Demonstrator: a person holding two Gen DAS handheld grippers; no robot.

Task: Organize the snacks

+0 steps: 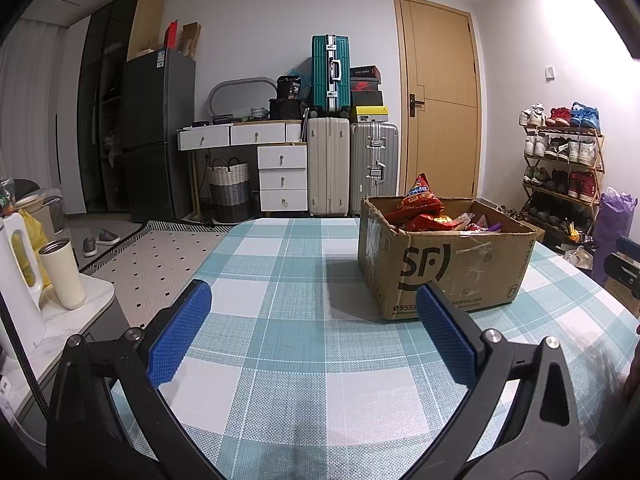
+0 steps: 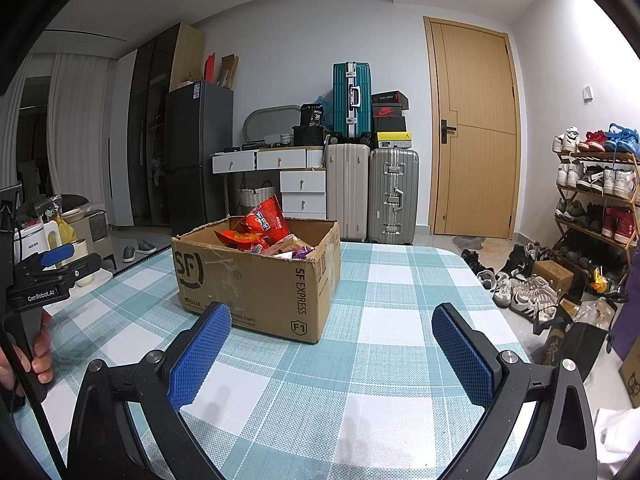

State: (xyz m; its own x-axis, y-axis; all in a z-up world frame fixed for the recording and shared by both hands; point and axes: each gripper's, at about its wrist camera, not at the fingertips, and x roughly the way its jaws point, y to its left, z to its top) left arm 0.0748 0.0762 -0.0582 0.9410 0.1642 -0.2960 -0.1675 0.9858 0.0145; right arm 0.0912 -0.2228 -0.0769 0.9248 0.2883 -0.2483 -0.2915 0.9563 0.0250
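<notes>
Left gripper (image 1: 314, 312): closest to the left camera. Its two blue pads are spread wide apart with nothing between them. It hangs over the table, in front of the box and a bit to the box's left.
Right gripper (image 2: 332, 330): closest to the right camera. Its blue pads are spread wide too, and they hold nothing. It is in front of the box and a bit to the box's right.
Hand (image 2: 38, 354): a person's hand wraps around the left gripper's handle, to the left of the box in the right view.
Table (image 1: 280, 360): it has a blue and white checked cloth. The box stands on it.
Box (image 1: 452, 264): a brown cardboard box with "SF" printed on the side. Its top is open. It sits past both grippers and touches neither one.
Snacks (image 2: 264, 230): red chip bags and other small packs are piled inside the box. One red bag sticks up above the rim.
Cup (image 1: 63, 274): a cream cup on a small side table, well to the left of the box.
Suitcases (image 1: 352, 164): against the wall, far behind the box.
Door (image 1: 444, 96): a wooden door, shut, behind the box.
Shoe rack (image 1: 564, 164): full of shoes, far off to the right of the box.
</notes>
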